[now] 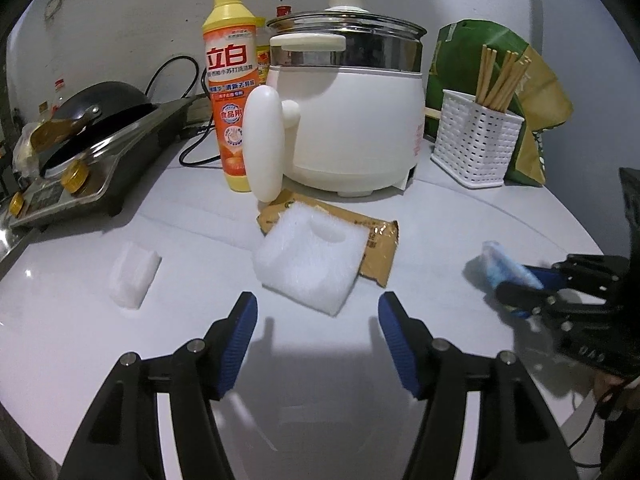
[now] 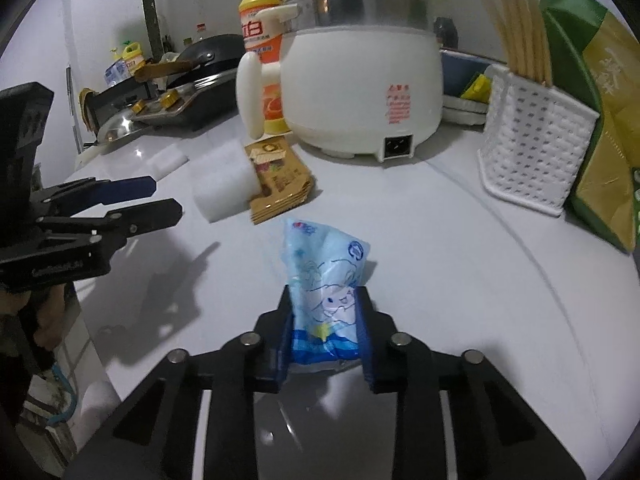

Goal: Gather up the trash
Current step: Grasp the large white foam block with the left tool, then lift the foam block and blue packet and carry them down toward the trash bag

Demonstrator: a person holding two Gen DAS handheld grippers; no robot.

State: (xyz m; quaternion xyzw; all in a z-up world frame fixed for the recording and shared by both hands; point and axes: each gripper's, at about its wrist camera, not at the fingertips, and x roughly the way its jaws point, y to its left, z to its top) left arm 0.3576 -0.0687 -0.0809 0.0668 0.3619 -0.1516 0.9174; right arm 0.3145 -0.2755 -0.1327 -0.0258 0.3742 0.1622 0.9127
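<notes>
A blue and white plastic wrapper (image 2: pixel 326 292) with a cartoon print stands between the pads of my right gripper (image 2: pixel 325 304), which is shut on it; from the left wrist view the same wrapper (image 1: pixel 506 266) shows at the right, in that gripper (image 1: pixel 520 284). My left gripper (image 1: pixel 318 308) is open just short of a large white foam block (image 1: pixel 310 258). This block lies partly on a brown foil packet (image 1: pixel 378 246). A small white foam piece (image 1: pixel 134 274) lies to the left. In the right wrist view the left gripper (image 2: pixel 166 200) points at the foam block (image 2: pixel 226 186) and packet (image 2: pixel 280 178).
A white electric pot (image 1: pixel 352 120) with a long handle stands behind the trash, a yellow detergent bottle (image 1: pixel 230 80) beside it. A white basket (image 1: pixel 476 138) of chopsticks and a green bag (image 1: pixel 500 80) are at the right. A stove (image 1: pixel 100 156) with a black pan sits left.
</notes>
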